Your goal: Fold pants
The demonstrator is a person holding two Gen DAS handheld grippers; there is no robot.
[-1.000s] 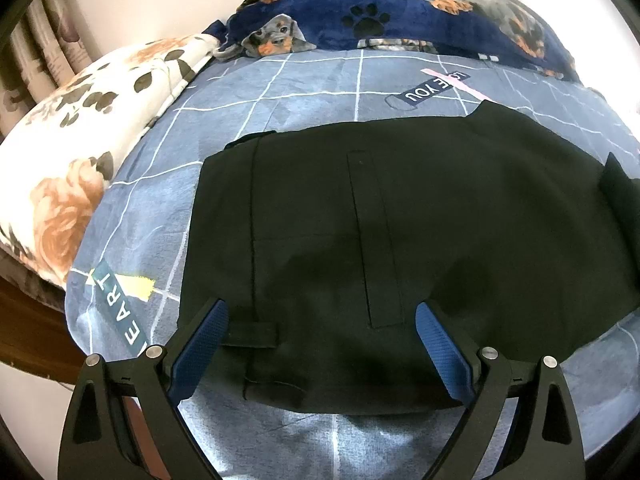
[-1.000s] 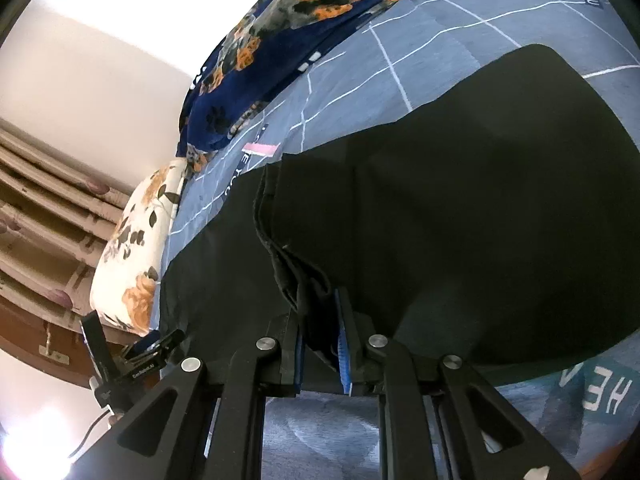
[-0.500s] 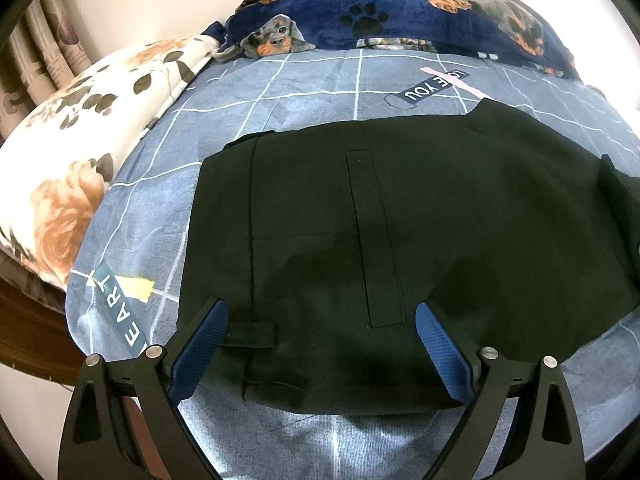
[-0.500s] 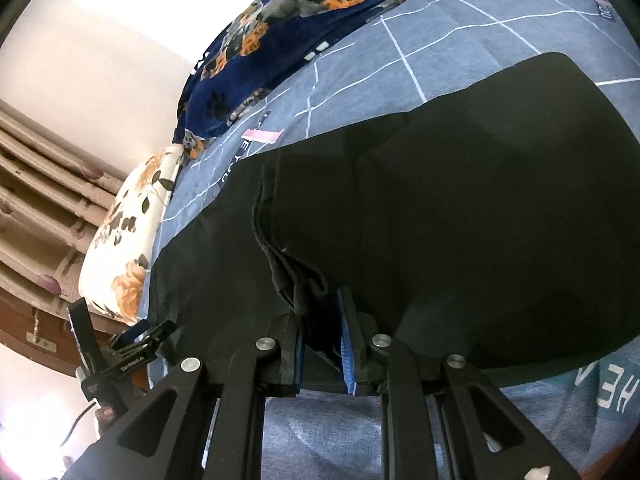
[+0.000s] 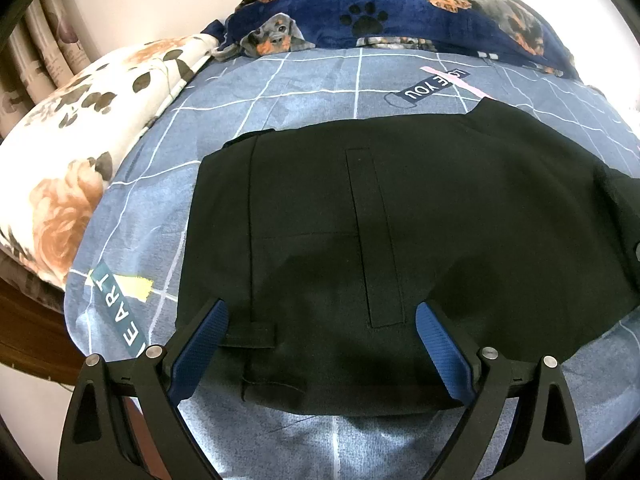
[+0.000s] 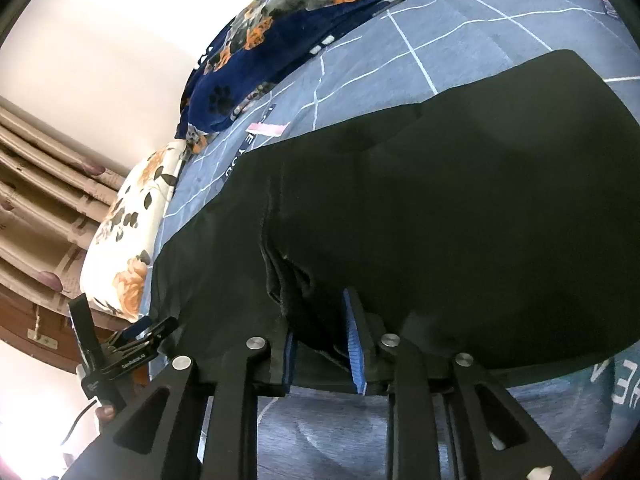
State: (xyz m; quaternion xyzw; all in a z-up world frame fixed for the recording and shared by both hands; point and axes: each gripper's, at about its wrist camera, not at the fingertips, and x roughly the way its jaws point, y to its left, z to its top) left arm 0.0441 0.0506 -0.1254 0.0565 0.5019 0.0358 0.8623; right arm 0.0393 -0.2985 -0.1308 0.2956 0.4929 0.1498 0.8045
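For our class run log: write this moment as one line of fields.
task: fold pants | left gripper: open above black pants | right gripper: jaws just opening, folded pants edge between them | surface: blue bedsheet

Right hand-held gripper (image 6: 320, 336) jaws just opening, pants (image 6: 440, 208) fold loosening between.

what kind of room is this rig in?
Most likely a bedroom. The black pants lie on a bed with a blue grid-print sheet; a floral pillow and a navy dog-print blanket sit at its far end, with curtains beside it.
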